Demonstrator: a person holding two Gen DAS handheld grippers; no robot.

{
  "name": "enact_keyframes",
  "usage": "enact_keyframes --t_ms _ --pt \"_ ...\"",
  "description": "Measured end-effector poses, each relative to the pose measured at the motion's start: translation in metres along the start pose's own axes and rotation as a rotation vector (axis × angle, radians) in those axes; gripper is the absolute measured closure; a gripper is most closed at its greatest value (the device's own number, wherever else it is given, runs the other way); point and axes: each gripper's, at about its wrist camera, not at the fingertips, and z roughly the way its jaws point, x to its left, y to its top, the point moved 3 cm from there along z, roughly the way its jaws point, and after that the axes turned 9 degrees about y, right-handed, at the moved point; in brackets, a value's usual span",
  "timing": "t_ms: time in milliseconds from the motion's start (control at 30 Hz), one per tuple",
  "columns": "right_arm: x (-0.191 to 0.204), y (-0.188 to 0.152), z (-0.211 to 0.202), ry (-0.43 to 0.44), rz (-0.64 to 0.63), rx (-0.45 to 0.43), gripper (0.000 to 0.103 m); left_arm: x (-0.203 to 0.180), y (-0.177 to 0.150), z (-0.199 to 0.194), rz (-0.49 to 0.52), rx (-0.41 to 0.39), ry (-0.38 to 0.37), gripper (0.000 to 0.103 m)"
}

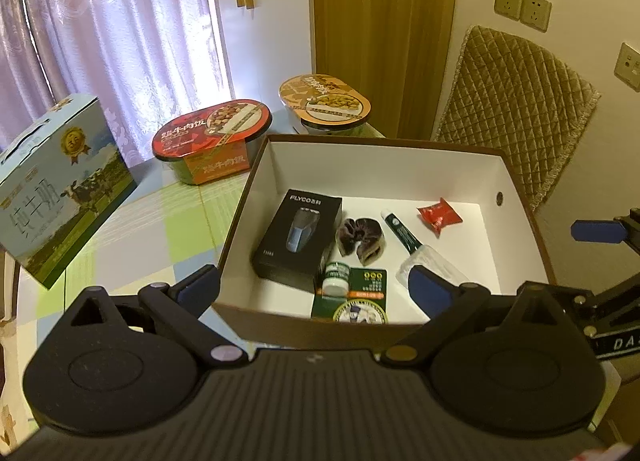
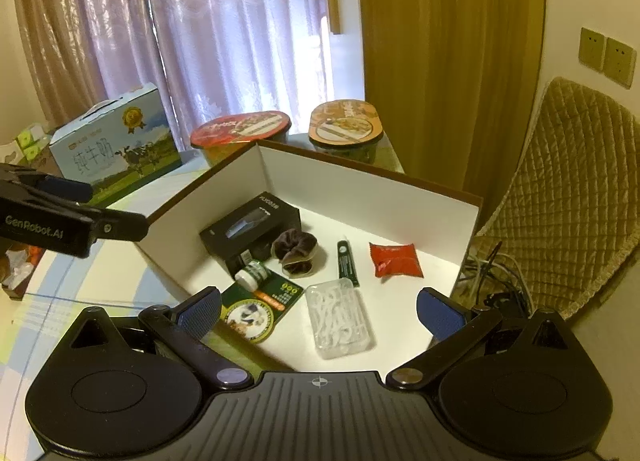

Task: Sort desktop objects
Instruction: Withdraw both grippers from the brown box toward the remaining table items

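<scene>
I hold left gripper (image 1: 316,287) fingers wide, empty, over the box (image 1: 440,149) near rim | right gripper (image 2: 320,311) fingers wide, empty, above floss case (image 2: 340,317) | black carton (image 1: 298,237), scrunchie (image 1: 360,239), tube (image 1: 402,231), red packet (image 1: 438,215) lie inside | bare floor at far wall | two bowls (image 1: 216,141) beyond on table (image 1: 160,221).

"FLYCO" stands on the black box (image 1: 297,236); "GenRobot.AI" on the left hand-held gripper (image 2: 70,186).

Left gripper (image 1: 316,287) and right gripper (image 2: 320,309) both hover with fingers (image 2: 200,311) spread wide, holding nothing.
</scene>
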Motion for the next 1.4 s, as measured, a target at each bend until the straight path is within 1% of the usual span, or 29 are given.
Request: enact_keyframes --t_ms 333,600,1033,1400 --pt "0.021 -0.018 -0.025 0.005 -0.015 0.0 0.002 0.004 -0.033 -0.038 -0.037 0.008 0.006 0.004" --pt "0.037 -0.029 -0.036 0.016 -0.046 0.009 0.002 0.013 -0.059 -0.057 -0.079 0.028 0.022 0.003" --pt "0.057 -0.05 -0.037 0.059 -0.072 0.067 0.002 0.025 -0.108 -0.076 -0.122 0.097 0.059 0.003" --pt "0.076 -0.067 -0.023 0.102 -0.09 0.126 0.002 0.04 -0.145 -0.076 -0.176 0.176 0.077 0.003"
